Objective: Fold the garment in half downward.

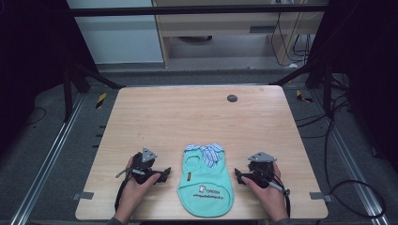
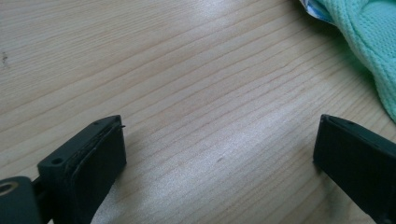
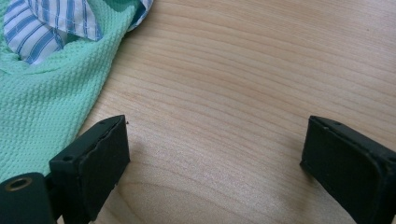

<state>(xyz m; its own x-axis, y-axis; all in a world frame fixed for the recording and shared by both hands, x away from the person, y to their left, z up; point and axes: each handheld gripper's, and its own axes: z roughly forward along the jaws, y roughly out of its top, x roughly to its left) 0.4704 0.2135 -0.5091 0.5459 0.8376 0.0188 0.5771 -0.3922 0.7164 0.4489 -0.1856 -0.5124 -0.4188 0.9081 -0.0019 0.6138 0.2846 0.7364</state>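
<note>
1. My left gripper sits on the wooden table near the front edge, just left of the garment; jaws spread wide, nothing but bare wood between them.
2. My right gripper mirrors it just right of the garment, jaws also wide and empty.
3. The thing to work on: a small mint-green pet shirt lying flat at near centre, blue-striped collar at its far end, rounded hem with printed text toward me.
4. In the left gripper view the green knit is at the upper right, clear of the jaws. In the right gripper view the knit lies just beside one jaw; can't tell if it touches.
5. Progress: looks like the very start. Shirt lies spread out, unfolded, not gripped.
6. Left to do, I'd guess: grab both sides and fold or move it. Everything remains.
7. A dark round plug sits far on the table, well apart.
</note>
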